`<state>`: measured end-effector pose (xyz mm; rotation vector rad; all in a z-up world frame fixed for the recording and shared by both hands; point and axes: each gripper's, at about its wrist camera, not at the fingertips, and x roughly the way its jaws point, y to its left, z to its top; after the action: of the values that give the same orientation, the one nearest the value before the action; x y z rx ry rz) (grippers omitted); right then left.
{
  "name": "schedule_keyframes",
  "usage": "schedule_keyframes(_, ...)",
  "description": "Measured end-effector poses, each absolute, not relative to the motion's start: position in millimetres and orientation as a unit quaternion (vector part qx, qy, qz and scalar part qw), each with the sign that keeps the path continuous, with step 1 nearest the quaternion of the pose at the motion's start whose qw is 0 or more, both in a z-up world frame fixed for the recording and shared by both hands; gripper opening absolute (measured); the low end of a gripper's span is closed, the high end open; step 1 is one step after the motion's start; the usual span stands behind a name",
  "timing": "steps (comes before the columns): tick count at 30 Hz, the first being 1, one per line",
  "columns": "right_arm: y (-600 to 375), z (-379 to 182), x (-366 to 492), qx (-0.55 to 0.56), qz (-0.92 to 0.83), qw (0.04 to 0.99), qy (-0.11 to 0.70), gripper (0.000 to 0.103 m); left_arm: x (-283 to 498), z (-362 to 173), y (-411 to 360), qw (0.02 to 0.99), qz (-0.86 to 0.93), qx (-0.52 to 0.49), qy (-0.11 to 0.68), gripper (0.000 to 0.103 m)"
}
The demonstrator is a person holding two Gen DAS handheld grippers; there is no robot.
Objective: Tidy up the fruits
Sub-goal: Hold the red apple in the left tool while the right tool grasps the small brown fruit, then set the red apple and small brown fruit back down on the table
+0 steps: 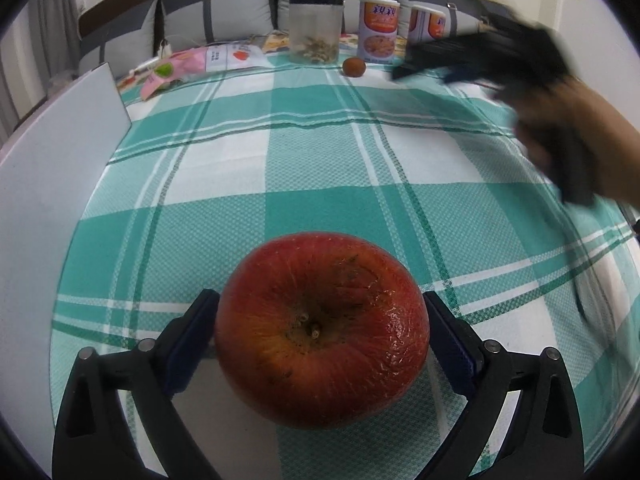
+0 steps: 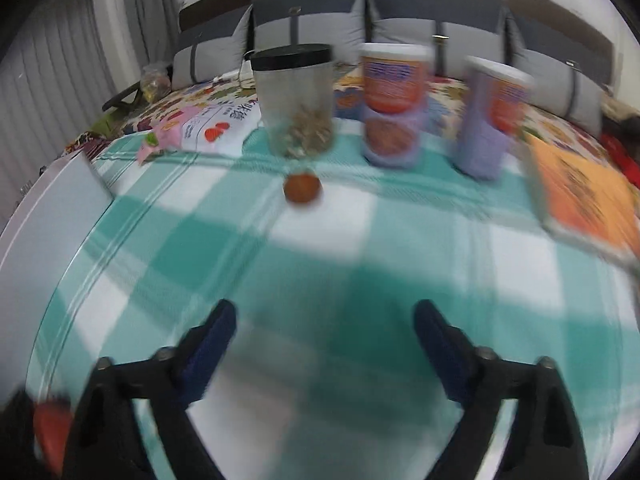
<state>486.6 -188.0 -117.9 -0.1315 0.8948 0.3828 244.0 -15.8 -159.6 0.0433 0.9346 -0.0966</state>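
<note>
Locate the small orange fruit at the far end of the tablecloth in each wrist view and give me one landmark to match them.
Left wrist view: the small orange fruit lies top centre, on the cloth in front of the clear jar.
Right wrist view: the small orange fruit lies above centre, blurred, just in front of the clear jar.
Shared landmark: the clear jar with the black lid, directly behind the fruit.

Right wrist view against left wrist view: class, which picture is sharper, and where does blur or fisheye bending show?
Left wrist view: sharp on the apple between the left claw fingers; only the right claw at upper right is smeared. Right wrist view: motion blur throughout, softening the cans and the small fruit. Both: the checked cloth lines bow toward a dark circular rim.
</note>
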Motion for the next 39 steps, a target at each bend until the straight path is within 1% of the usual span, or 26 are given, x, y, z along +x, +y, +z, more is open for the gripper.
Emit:
schedule_keyframes(2,-172,-123,517,-0.065,0.177,0.881,0.435,0.076,244,-160,-17,0.891,-0.046,0.021,0.450,0.099)
schedule_keyframes(4,-159,-130,545,-0.056,0.166,0.878,0.446,0.070,244,-160,-16,0.891,-0.046,0.021,0.450,0.099)
schedule_keyframes(7,-143,-138,569,-0.054,0.169,0.877,0.447,0.057,244,-160,-16,0.891,-0.046,0.021,0.450,0.099)
schedule_keyframes(8,-137,-143,574,-0.066,0.172,0.871,0.455,0.045,244,-160,-16,0.891,-0.046,0.021,0.450,0.099)
schedule_keyframes(9,-134,-143,575,-0.082,0.167,0.874,0.448,0.029,244,-160,-16,0.891,-0.046,0.021,0.450,0.099)
schedule_keyframes(10,-132,-142,576,-0.087,0.171,0.875,0.445,0.029,245,-160,-17,0.891,-0.046,0.021,0.450,0.099)
schedule_keyframes(13,-148,-133,565,-0.049,0.186,0.875,0.444,0.029,246,-160,-18,0.891,-0.046,0.022,0.450,0.100)
schedule_keyframes(16,-174,-121,533,-0.005,0.205,0.870,0.449,0.029,246,-161,-18,0.891,-0.046,0.022,0.450,0.100)
schedule_keyframes(19,-199,-107,479,0.007,0.217,0.859,0.464,0.029,246,-160,-18,0.891,-0.046,0.022,0.450,0.100)
schedule_keyframes(22,-222,-100,403,0.002,0.212,0.848,0.485,0.030,246,-160,-18,0.891,-0.046,0.022,0.450,0.100)
schedule_keyframes(25,-243,-104,319,0.004,0.197,0.843,0.501,0.030,246,-160,-18,0.891,-0.046,0.021,0.450,0.100)
schedule_keyframes(28,-258,-115,265,0.002,0.179,0.852,0.492,0.030,245,-160,-17,0.890,-0.049,0.020,0.452,0.098)
schedule_keyframes(31,-258,-133,234,-0.015,0.154,0.865,0.478,0.035,228,-154,-12,0.885,-0.046,0.003,0.464,0.098)
schedule_keyframes(32,-259,-136,228,-0.015,0.149,0.869,0.473,0.042,220,-152,-8,0.885,-0.048,-0.008,0.464,0.098)
schedule_keyframes(33,-260,-136,219,-0.013,0.143,0.876,0.460,0.062,210,-151,-4,0.883,-0.051,-0.016,0.466,0.098)
schedule_keyframes(34,-261,-135,211,-0.011,0.129,0.881,0.455,0.075,197,-151,0,0.881,-0.054,-0.022,0.469,0.098)
schedule_keyframes(35,-262,-133,207,-0.009,0.116,0.885,0.450,0.091,188,-151,4,0.881,-0.054,-0.022,0.469,0.098)
schedule_keyframes(36,-262,-131,197,-0.005,0.103,0.892,0.439,0.094,178,-151,7,0.882,-0.052,-0.019,0.468,0.098)
schedule_keyframes(39,-262,-132,173,-0.012,0.078,0.897,0.436,0.094,152,-157,10,0.887,-0.045,0.014,0.460,0.098)
